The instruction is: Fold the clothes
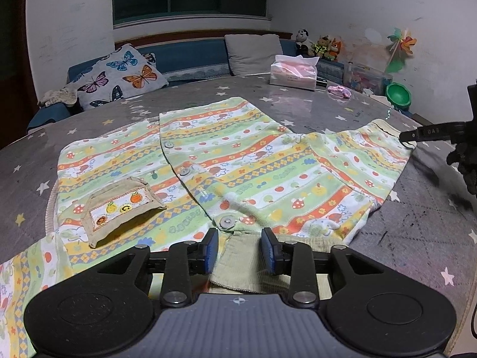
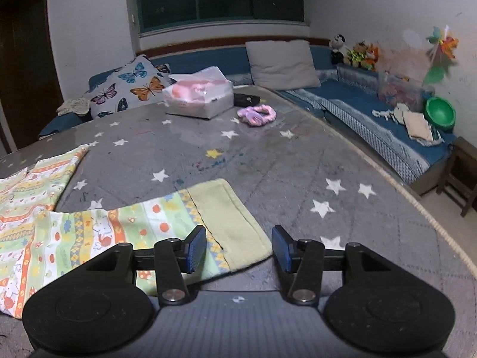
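Shirt (image 1: 226,164): lay spread flat on the starred worktop (image 2: 268,155), buttoned front up.
Left gripper (image 1: 240,247): partly open, collar between its pads, unpinched.
Right gripper (image 2: 238,246): partly open over the sleeve cuff (image 2: 232,223), holding nothing.
Key relation: sleeve ran sideways from the shirt toward the right gripper, the nearer 1.

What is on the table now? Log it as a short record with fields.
surface: grey star-print table cover
garment: striped child's shirt, spread flat, front buttoned
collar: between the left gripper pads, not pinched
sleeve cuff: between the right gripper pads, not pinched
pocket: one corner lifted
far side: tissue pack, pink scrunchie
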A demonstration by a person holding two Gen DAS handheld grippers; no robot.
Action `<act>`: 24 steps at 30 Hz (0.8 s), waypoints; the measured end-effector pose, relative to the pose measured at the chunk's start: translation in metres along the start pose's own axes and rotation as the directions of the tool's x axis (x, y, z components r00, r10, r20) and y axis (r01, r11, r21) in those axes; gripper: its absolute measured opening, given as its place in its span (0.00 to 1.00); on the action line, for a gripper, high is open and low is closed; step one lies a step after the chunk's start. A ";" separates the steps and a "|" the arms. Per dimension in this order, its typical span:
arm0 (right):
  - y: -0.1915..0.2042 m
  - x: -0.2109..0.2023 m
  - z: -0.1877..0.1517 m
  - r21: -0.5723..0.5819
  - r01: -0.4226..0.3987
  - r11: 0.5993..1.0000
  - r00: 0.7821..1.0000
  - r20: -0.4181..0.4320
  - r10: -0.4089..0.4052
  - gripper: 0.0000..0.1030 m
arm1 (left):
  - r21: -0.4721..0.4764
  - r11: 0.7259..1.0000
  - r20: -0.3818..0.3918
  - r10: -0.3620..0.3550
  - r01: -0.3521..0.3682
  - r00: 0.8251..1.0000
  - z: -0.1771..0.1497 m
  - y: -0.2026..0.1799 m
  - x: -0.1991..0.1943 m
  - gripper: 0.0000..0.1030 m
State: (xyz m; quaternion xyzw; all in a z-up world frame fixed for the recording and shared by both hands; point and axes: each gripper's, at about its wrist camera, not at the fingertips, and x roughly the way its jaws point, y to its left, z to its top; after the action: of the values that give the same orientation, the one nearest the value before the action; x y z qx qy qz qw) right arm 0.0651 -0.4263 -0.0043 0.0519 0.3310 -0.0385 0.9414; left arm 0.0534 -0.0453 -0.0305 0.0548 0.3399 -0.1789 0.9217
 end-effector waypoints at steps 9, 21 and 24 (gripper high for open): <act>0.008 -0.003 0.000 0.010 -0.028 1.000 0.999 -0.023 0.028 0.11 | -0.035 0.999 0.027 0.027 -0.026 0.999 -0.001 0.008 -0.012 0.43; 0.091 -0.071 0.052 -0.065 -0.408 0.911 0.907 0.089 0.412 0.08 | -0.201 0.961 0.054 0.202 -0.188 0.978 -0.028 0.064 -0.058 0.46; 0.128 -0.080 0.064 -0.118 -0.504 0.856 0.854 0.079 0.514 0.08 | -0.247 0.940 0.055 0.257 -0.236 0.965 -0.038 0.081 -0.073 0.46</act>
State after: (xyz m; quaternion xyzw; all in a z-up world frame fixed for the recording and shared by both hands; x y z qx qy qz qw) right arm 0.0559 -0.3040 0.1045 0.0914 0.2556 0.2246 0.9359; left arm 0.0082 0.0602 -0.0139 -0.0219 0.3093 -0.0221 0.9505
